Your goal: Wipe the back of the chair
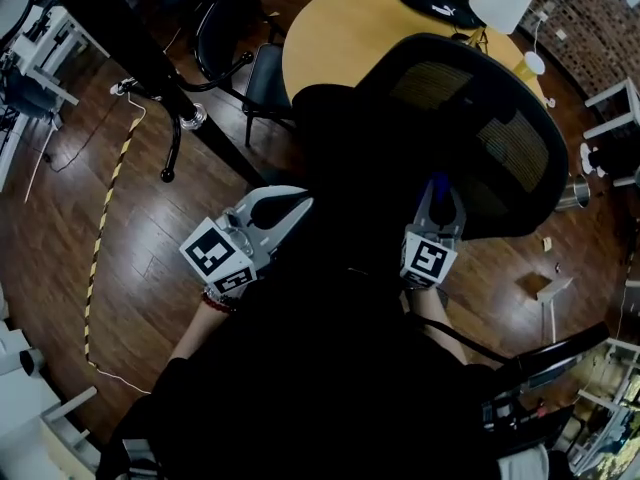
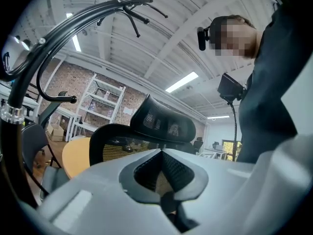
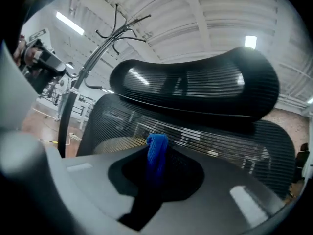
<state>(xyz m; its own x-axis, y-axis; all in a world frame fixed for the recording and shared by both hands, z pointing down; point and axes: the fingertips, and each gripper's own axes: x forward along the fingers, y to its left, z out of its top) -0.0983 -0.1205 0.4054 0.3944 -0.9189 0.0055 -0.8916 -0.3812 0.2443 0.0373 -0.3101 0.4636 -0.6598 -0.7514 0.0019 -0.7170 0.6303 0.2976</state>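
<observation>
The chair back [image 3: 220,136] is a black net pulled tight over a hard black rim. I think the net is springy and gives a little when pushed, so a soft, flat rub should do. The rim looks stiff and strong. That is the best place to hold the chair, because an office chair like this may turn or roll away when pushed. The net has lots of tiny holes and thin lines, and you can see light through it. On top of the chair back sits a curved headrest [image 3: 195,87], also black and netted.

The blue cloth [image 3: 157,146] looks soft, light and fuzzy. It should bend easily and slide over the net.

The right gripper [image 3: 157,154] is clenched on the blue cloth, and a small tuft pokes out past its tips. It points at the chair back from close by. I cannot tell if the cloth touches the net.

The left gripper [image 2: 161,153] is squeezed tight with nothing in it. It sits beside the chair, on the person's left, a bit away from the rim.

From the head view, the chair [image 1: 500,148] stands right in front of the person, and a round yellow table [image 1: 340,38] is behind the chair.
</observation>
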